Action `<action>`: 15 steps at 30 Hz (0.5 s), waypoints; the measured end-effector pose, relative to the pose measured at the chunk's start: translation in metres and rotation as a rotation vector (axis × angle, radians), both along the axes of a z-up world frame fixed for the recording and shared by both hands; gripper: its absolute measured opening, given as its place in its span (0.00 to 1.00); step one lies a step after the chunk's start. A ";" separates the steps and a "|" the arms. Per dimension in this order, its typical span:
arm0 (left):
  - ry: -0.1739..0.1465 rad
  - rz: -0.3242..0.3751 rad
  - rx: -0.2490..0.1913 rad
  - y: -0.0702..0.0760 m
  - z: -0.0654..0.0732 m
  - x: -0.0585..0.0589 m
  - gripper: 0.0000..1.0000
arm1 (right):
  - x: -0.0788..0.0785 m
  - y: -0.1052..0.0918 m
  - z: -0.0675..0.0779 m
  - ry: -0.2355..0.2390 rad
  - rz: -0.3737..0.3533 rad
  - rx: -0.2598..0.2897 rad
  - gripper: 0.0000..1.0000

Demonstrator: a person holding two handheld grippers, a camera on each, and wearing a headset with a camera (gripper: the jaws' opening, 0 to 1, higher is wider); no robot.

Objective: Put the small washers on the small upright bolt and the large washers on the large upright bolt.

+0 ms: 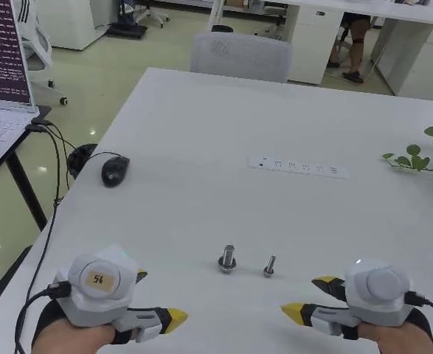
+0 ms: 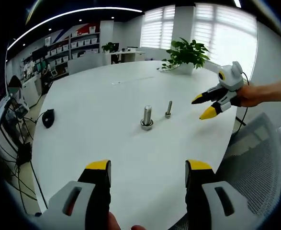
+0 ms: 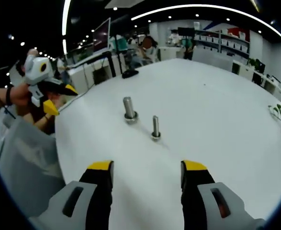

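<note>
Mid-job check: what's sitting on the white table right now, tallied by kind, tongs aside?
Upright bolts: 2 (large bolt, small bolt)
Mouse: 1
Power strip: 1
Plant: 1
Total: 5

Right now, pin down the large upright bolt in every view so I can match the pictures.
Head view: large bolt, low centre.
Left gripper view: large bolt, near centre.
Right gripper view: large bolt, just left of centre.
Shared landmark: the small bolt, standing apart to its right in every view.
</note>
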State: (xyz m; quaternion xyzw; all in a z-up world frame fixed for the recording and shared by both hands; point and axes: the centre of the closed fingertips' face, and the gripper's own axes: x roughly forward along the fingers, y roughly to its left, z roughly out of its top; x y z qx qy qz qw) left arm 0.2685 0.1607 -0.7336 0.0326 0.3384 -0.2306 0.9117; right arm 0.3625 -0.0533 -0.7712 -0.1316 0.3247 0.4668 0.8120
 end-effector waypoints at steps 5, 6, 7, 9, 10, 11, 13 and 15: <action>0.000 -0.003 -0.007 -0.002 -0.001 0.000 0.62 | -0.004 -0.005 -0.004 0.002 -0.026 0.019 0.60; 0.001 -0.003 -0.008 -0.002 -0.001 -0.001 0.63 | -0.005 -0.005 -0.005 0.006 -0.029 0.021 0.60; 0.002 -0.003 -0.008 -0.002 -0.002 -0.001 0.63 | -0.008 -0.005 -0.008 0.012 -0.028 0.020 0.60; 0.005 -0.005 -0.011 -0.004 -0.003 -0.002 0.63 | -0.012 -0.005 -0.012 0.014 -0.021 0.014 0.62; 0.008 -0.007 -0.011 -0.004 -0.004 -0.003 0.63 | -0.013 -0.006 -0.014 0.017 -0.020 0.011 0.62; 0.011 -0.009 -0.009 -0.004 -0.005 -0.004 0.63 | -0.014 -0.006 -0.016 0.024 -0.021 0.013 0.62; 0.012 -0.012 -0.006 -0.005 -0.005 -0.004 0.63 | -0.016 -0.007 -0.017 0.041 -0.034 0.024 0.62; 0.012 -0.013 -0.007 -0.005 -0.005 -0.004 0.63 | -0.017 -0.007 -0.017 0.043 -0.038 0.028 0.62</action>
